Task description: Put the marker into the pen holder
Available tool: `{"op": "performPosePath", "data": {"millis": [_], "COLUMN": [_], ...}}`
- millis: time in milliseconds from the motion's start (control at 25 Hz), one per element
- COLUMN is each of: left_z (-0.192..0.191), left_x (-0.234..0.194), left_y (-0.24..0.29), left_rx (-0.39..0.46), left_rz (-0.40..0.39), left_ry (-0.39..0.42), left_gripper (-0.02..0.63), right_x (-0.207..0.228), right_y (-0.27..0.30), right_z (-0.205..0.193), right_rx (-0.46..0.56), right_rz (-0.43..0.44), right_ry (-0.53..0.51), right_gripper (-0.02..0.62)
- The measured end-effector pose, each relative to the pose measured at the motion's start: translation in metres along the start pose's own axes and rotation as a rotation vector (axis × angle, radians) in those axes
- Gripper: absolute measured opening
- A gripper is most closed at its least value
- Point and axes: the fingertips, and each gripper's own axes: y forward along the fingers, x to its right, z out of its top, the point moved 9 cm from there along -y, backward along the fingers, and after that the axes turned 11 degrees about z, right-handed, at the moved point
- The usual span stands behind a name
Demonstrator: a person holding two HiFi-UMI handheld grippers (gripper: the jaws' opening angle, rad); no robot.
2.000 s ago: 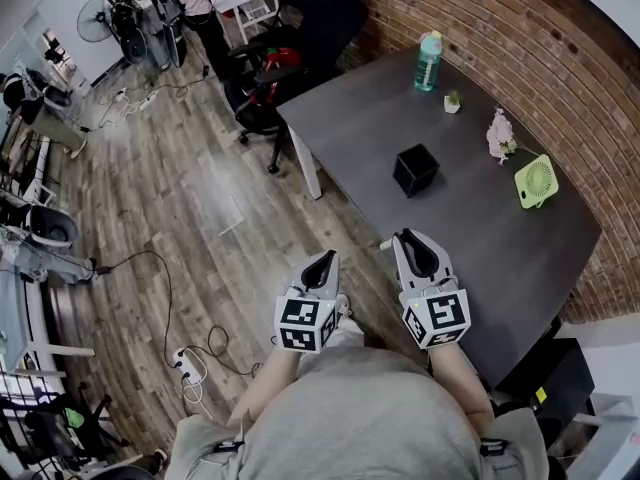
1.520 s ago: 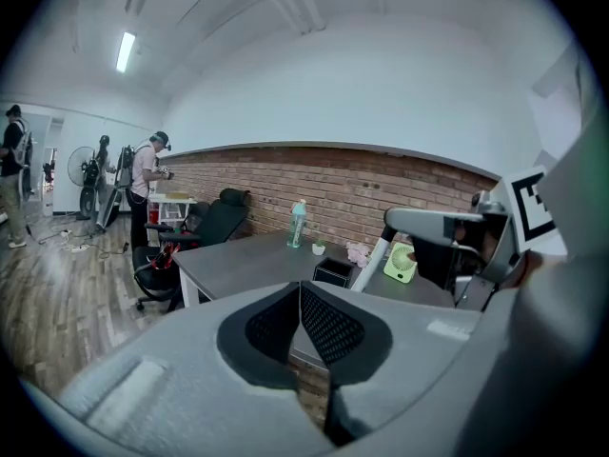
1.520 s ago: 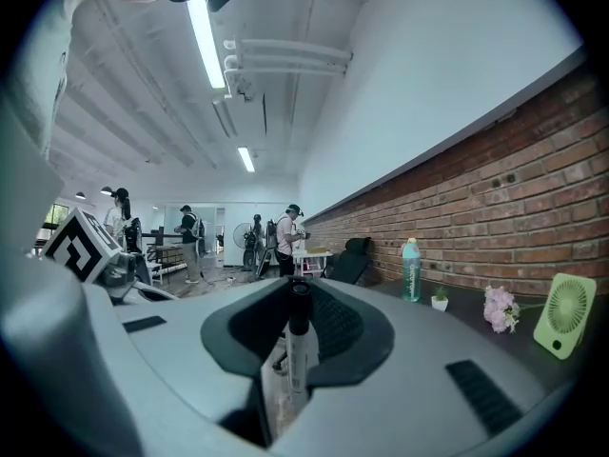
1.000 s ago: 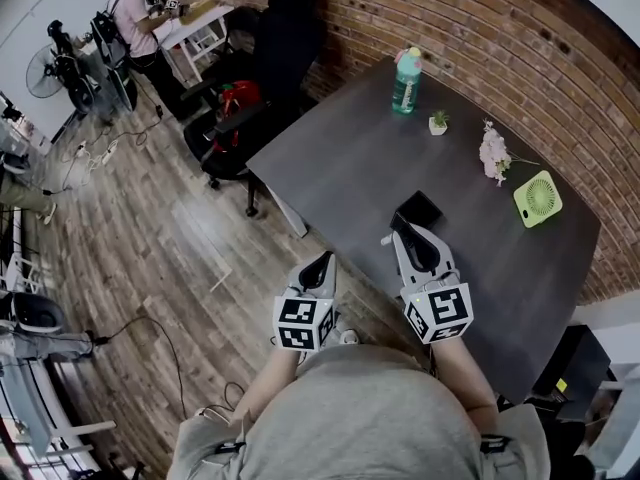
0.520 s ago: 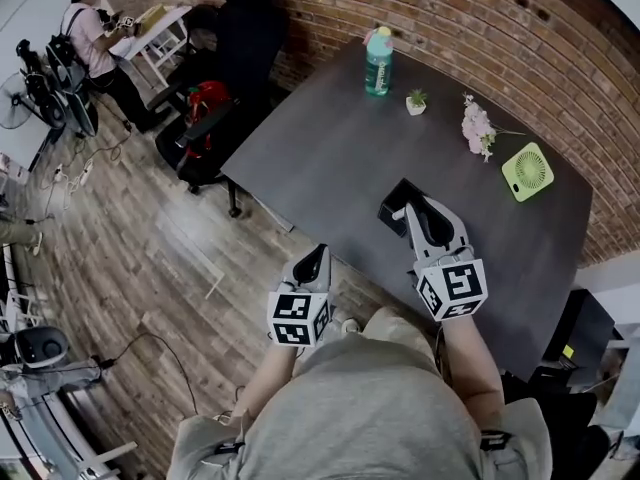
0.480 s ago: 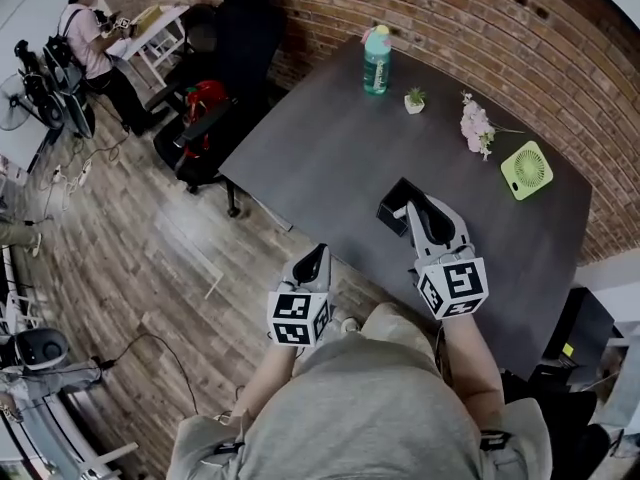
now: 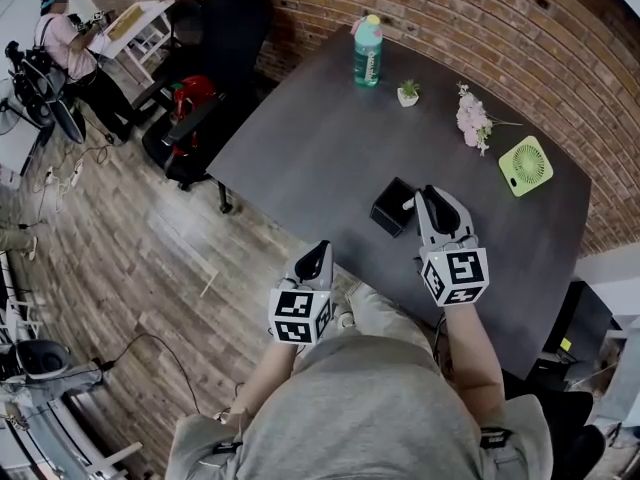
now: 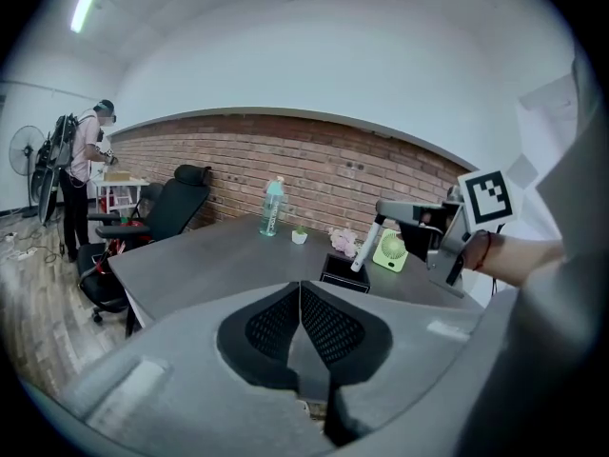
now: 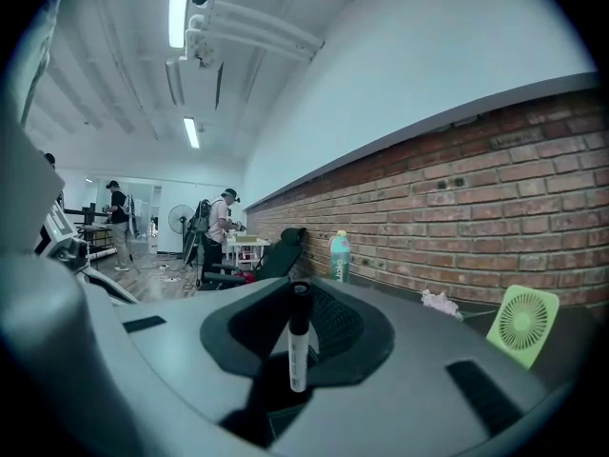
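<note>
Right gripper [image 7: 428, 200]: clamped on marker [image 9: 298, 350], barrel mostly hidden in head view, beside holder [image 7: 388, 211]. Left gripper [image 8: 301, 293]: jaws together, empty.

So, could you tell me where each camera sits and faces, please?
Head view: on the person's head, steeply down at the table; shows torso, left tool, right tool.
Left gripper view: on the left tool, across the table towards the brick wall; shows shut jaws.
Right gripper view: on the right tool, along the wall; shows jaws gripping the marker.
Shared: head and left gripper views show the pen holder.
</note>
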Motion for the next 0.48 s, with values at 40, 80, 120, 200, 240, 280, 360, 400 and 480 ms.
{"op": "performPosePath", "data": {"millis": [40, 80, 120, 200, 240, 280, 360, 400, 480], "left_z": [0.000, 0.001, 0.002, 0.003, 0.004, 0.004, 0.004, 0.004, 0.004], "left_x": [0.000, 0.001, 0.001, 0.001, 0.002, 0.003, 0.004, 0.004, 0.005], "left_y": [0.003, 0.006, 0.009, 0.014, 0.017, 0.019, 0.023, 0.026, 0.029], "left_rx": [-0.004, -0.007, -0.009, -0.012, -0.013, -0.013, -0.015, -0.016, -0.017], "left_rz": [-0.002, -0.004, -0.005, -0.004, -0.004, -0.003, 0.001, 0.003, 0.004], "left_ry": [0.001, -0.001, -0.003, -0.005, -0.006, -0.008, -0.014, -0.016, -0.019], "left_gripper": [0.018, 0.018, 0.018, 0.018, 0.018, 0.018, 0.018, 0.018, 0.018], "right_x": [0.002, 0.004, 0.006, 0.009, 0.011, 0.012, 0.014, 0.015, 0.016], "right_y": [0.003, 0.005, 0.007, 0.012, 0.014, 0.015, 0.019, 0.021, 0.025], "right_z": [-0.003, -0.007, -0.010, -0.017, -0.020, -0.024, -0.031, -0.035, -0.043], "right_rx": [-0.009, -0.017, -0.024, -0.037, -0.044, -0.050, -0.064, -0.071, -0.086], "right_rz": [-0.001, -0.002, -0.002, -0.001, 0.000, 0.001, 0.003, 0.005, 0.009], "right_ry": [0.003, 0.003, 0.003, 0.006, 0.008, 0.010, 0.013, 0.015, 0.018], "right_gripper": [0.066, 0.066, 0.066, 0.066, 0.066, 0.066, 0.066, 0.066, 0.067]}}
